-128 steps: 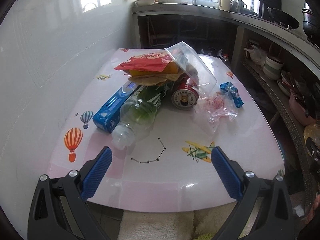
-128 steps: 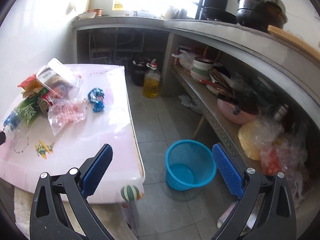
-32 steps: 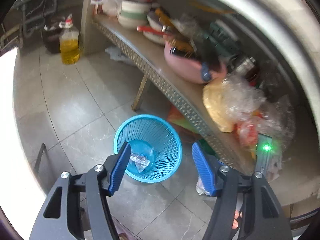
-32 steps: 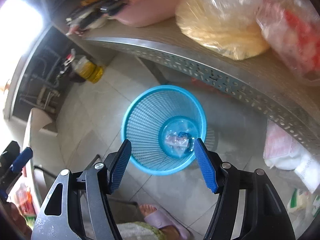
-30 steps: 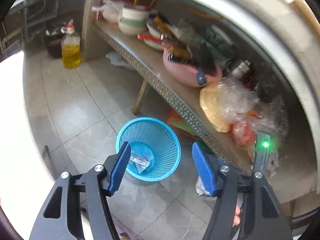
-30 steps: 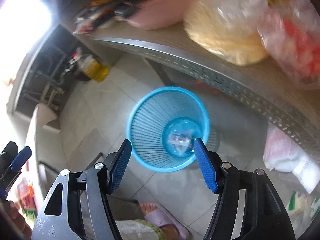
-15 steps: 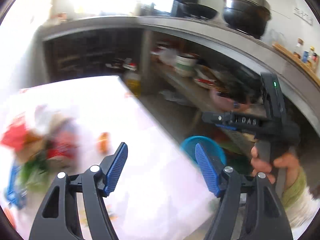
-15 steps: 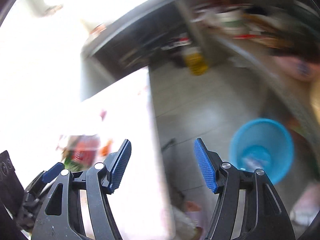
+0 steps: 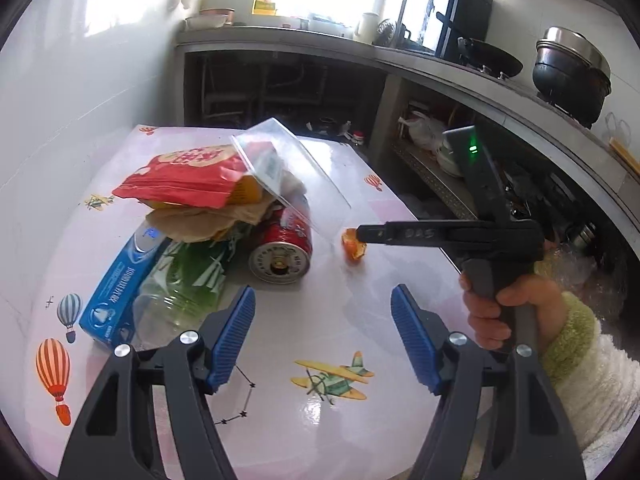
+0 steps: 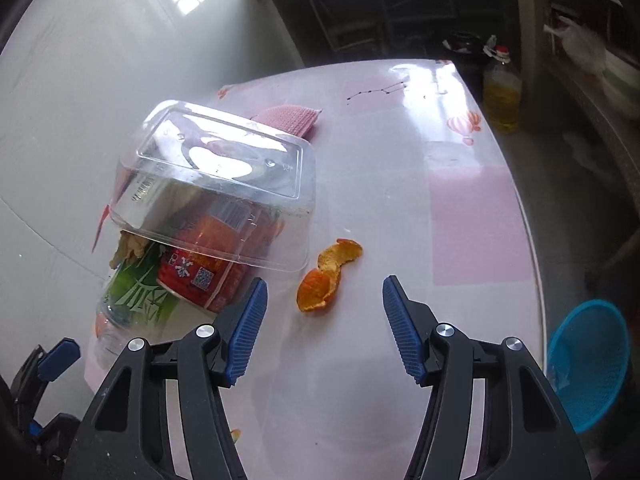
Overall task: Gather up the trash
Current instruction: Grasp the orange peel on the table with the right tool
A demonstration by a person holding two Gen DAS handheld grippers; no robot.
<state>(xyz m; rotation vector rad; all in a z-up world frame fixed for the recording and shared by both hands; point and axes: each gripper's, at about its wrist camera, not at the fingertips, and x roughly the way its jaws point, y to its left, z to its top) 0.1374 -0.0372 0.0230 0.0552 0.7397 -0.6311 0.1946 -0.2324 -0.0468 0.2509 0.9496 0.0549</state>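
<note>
An orange peel (image 10: 328,276) lies on the pink table (image 10: 460,208), just beyond my open, empty right gripper (image 10: 324,328); it also shows in the left wrist view (image 9: 352,245), at the right gripper's tip. A trash pile sits left of it: a clear plastic box (image 10: 224,184) over a red can (image 9: 282,250), a green bottle (image 9: 180,292), a blue carton (image 9: 120,284) and a red snack bag (image 9: 184,180). My left gripper (image 9: 322,338) is open and empty above the table's near side.
A blue mesh bin (image 10: 588,364) stands on the floor right of the table. A yellow oil bottle (image 10: 502,92) stands on the floor beyond the table. A pink cloth (image 10: 292,118) lies behind the box. Shelves with cookware (image 9: 448,152) run along the right.
Both grippers swung from above the blue bin back to the table. The plastic bag and blue wrapper seen on the table earlier are gone from it; the bin held a wrapper.
</note>
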